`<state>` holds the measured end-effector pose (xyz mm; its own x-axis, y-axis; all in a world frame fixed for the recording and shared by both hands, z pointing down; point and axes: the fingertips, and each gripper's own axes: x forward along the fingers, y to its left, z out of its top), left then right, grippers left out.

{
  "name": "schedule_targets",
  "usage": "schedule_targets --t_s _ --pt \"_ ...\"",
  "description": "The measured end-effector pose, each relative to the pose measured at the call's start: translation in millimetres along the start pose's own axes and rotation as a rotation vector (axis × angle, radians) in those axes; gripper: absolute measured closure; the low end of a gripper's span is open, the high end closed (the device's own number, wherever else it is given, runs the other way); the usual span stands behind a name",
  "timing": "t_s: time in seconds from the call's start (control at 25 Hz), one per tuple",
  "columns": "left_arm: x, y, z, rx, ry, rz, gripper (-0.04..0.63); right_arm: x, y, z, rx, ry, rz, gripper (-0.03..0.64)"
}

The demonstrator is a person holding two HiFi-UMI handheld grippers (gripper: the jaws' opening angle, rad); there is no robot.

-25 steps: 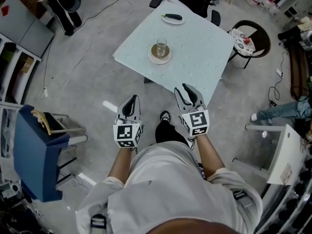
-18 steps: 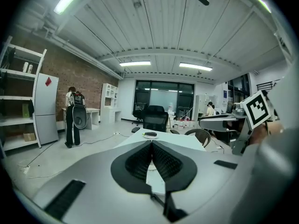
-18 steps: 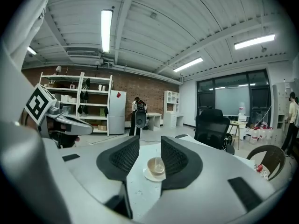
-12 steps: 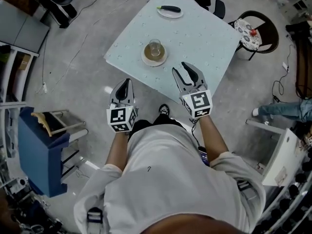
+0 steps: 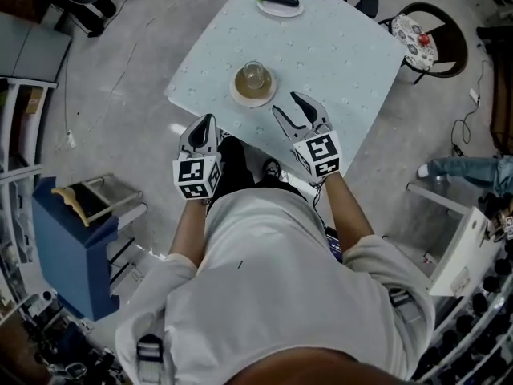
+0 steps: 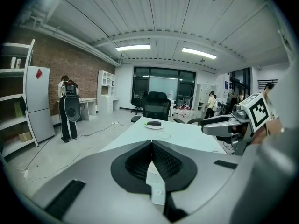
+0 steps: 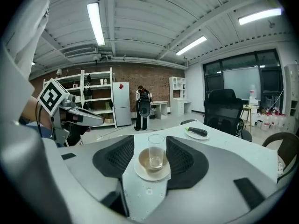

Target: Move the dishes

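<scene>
Right claw [image 5: 285, 104] has just been opening, now approx. half-wide, nothing in it. It's aimed at the glass [image 5: 255, 74] on its saucer [image 5: 240, 95], mid-frame near the table [image 5: 345, 46] edge, prob. lining up a grab. Left claw [image 5: 204, 123], at the table's near edge, is closed & empty. 2nd plate [image 5: 280, 10] sits top of frame.

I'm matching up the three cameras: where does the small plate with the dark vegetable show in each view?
Head view: plate at top centre, by the pale table's far edge.
Left gripper view: plate at centre, mid-height.
Right gripper view: plate right of centre, beyond the glass.
Shared landmark: the pale table.
</scene>
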<state>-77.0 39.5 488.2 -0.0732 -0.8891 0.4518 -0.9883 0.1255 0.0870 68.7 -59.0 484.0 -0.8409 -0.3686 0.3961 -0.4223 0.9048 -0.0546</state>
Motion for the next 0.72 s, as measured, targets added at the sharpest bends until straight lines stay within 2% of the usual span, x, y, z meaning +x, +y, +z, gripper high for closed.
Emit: schedule_targets --t_s 0.2,0.4,0.72 --pt "41 29 -3 0.026 0.051 -0.032 0.575 43 -13 -10 -0.002 0.05 -0.009 0.39" --pt "82 50 -3 0.037 0.11 -0.116 0.575 74 -15 -19 0.032 0.113 -0.044 0.356" --pt "138 71 1 0.09 0.171 -0.226 0.575 122 -15 -30 0.097 0.158 -0.093 0.329"
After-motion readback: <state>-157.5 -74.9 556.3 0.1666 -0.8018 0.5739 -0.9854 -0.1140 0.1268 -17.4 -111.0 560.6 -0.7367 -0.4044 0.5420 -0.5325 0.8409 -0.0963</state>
